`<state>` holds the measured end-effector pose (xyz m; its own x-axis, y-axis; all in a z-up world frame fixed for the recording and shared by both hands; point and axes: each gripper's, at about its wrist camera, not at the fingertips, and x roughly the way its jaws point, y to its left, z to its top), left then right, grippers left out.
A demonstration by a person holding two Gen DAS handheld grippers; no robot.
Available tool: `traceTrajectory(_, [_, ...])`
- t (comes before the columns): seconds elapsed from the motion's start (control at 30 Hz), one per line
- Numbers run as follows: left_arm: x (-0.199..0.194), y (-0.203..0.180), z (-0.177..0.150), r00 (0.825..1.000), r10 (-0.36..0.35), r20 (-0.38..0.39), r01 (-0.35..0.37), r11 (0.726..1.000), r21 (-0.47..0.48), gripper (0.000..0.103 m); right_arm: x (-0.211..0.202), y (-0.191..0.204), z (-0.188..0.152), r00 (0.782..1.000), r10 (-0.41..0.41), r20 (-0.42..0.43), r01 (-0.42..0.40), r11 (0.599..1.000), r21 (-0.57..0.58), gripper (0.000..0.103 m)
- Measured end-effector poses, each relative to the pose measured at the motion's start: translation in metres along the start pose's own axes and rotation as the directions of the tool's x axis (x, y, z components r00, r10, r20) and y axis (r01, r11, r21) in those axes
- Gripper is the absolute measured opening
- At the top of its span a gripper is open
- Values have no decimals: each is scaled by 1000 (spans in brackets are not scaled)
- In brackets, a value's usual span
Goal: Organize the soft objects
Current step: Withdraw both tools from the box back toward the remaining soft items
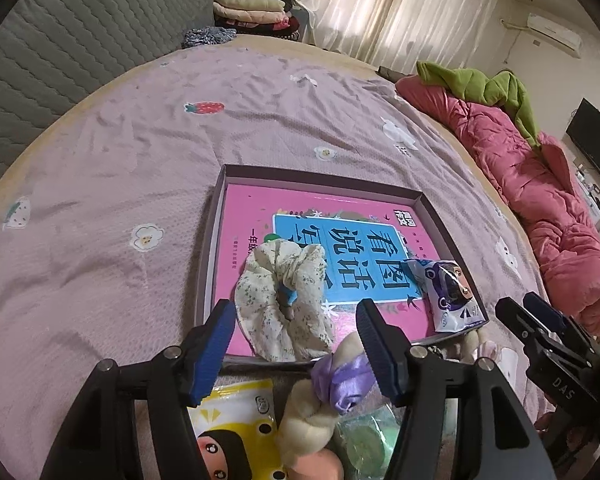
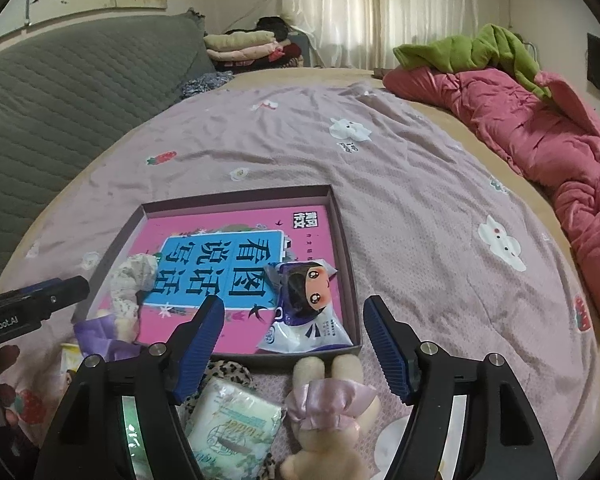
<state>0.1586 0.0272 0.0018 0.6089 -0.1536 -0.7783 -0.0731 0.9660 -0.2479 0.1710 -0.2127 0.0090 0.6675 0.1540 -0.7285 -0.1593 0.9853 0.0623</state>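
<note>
Left wrist view gives us the floral scrunchie (image 1: 278, 300) lying in the shallow box (image 1: 320, 179), on the pink book (image 1: 260, 208) that lines its bottom, at the near left. A tissue pack with a cartoon face (image 2: 308, 308) lies in the box's near right corner, against the wall. Both pairs of tongs stand wide with nothing between the pads: the left tongs (image 1: 296, 350) hang over the box's near edge, the right tongs (image 2: 294, 350) over the bed just in front of it.

Outside the box, near its front wall, we see a cream plush toy with a purple bow (image 1: 332, 384), a second plush toy with a pink bow (image 2: 328, 404), a pale wrapped tissue pack (image 2: 236, 420), a leopard-print scrunchie (image 2: 228, 370) and a yellow packet with a face (image 1: 236, 420).

We judge that the next step is to fetch one of these. We should bring the tongs straight down over the thickest part, close gently so that the soft body gives without slipping, then lift clear of the box wall before moving over it.

All of it rests on a bed with a mauve printed sheet (image 2: 380, 152). A pink quilt (image 2: 540, 132) with green cloth on it lies along the right. A grey padded headboard (image 2: 60, 100), folded clothes and curtains stand beyond.
</note>
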Motion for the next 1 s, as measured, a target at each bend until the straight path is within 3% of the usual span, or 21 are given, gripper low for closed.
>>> traceTrajectory(0.67, [-41, -6, -6, 998, 32, 54, -32, 999, 14, 63, -40, -2, 0, 998, -7, 57, 8, 1000, -17, 74])
traceTrajectory(1.0, [-59, 5, -6, 997, 21, 74, -19, 999, -31, 63, -58, -5, -1, 997, -9, 80, 11, 1000, -23, 74])
